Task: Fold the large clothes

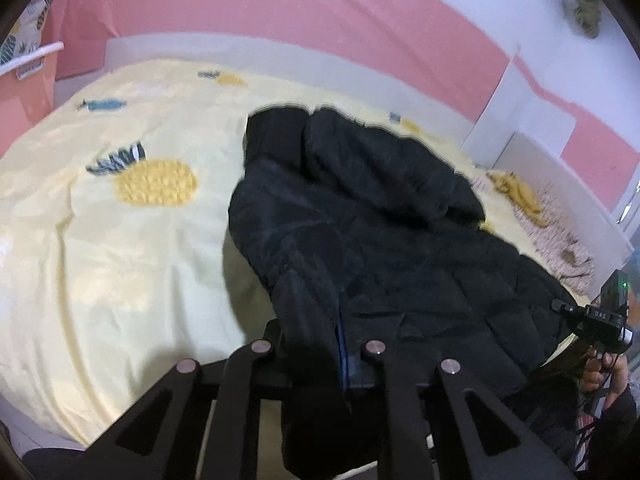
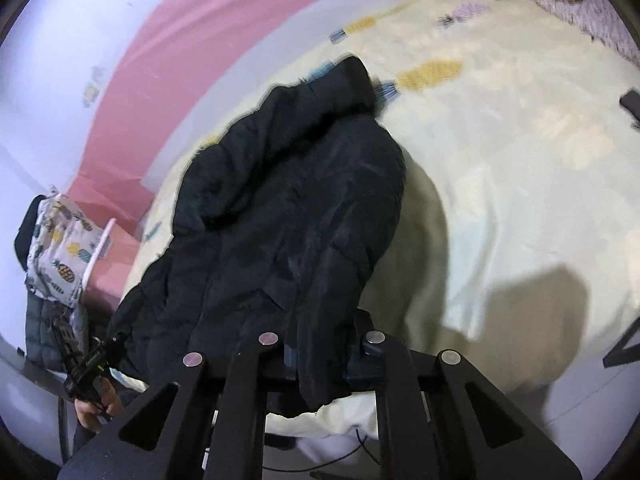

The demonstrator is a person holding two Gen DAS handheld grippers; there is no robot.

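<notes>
A black puffer jacket (image 1: 372, 220) lies on the bed, its near edge lifted off the sheet. My left gripper (image 1: 318, 354) is shut on the jacket's near hem, and black fabric hangs between its fingers. In the right wrist view the same jacket (image 2: 288, 208) stretches away toward the pink wall. My right gripper (image 2: 322, 350) is shut on another part of the near edge, with fabric draped over its fingers. The right gripper also shows at the far right of the left wrist view (image 1: 596, 320). The left gripper shows at the lower left of the right wrist view (image 2: 86, 356).
The bed has a pale yellow sheet (image 1: 120, 240) with pineapple prints. A pink and white wall (image 1: 280, 8) runs behind it. A yellow cloth (image 1: 516, 192) lies at the bed's far right. A pink basket (image 2: 100, 256) with patterned cloth stands beside the bed.
</notes>
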